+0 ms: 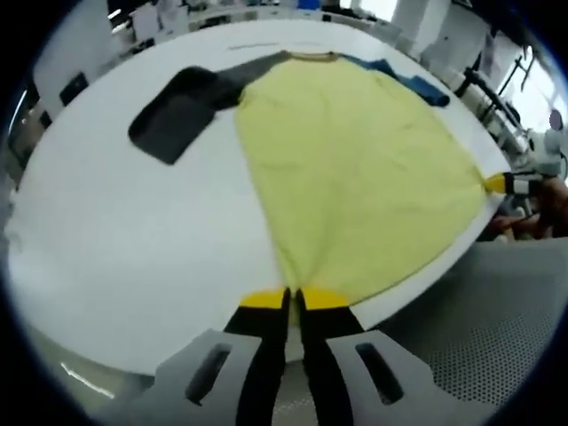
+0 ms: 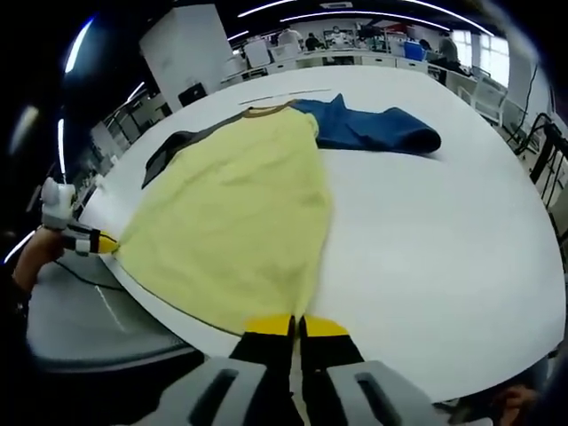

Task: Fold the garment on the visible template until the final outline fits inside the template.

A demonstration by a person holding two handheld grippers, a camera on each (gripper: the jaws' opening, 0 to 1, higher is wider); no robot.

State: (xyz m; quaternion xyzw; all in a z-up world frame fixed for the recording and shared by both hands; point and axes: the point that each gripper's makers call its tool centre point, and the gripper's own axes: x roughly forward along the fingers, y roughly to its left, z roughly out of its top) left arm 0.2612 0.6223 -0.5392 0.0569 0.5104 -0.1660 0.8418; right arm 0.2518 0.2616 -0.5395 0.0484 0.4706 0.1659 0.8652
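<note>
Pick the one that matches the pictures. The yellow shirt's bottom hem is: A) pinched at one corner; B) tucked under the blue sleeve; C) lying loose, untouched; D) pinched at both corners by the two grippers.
D: the left gripper and right gripper each clamp a hem corner of the yellow shirt.

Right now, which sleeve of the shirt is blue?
The blue sleeve lies on the right gripper's side; the dark grey sleeve lies on the left gripper's side.

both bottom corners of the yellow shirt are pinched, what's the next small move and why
Probably lift both hem corners and carry them toward the collar. The left gripper and right gripper are each shut on the yellow shirt, which lies flat and unfolded.
</note>
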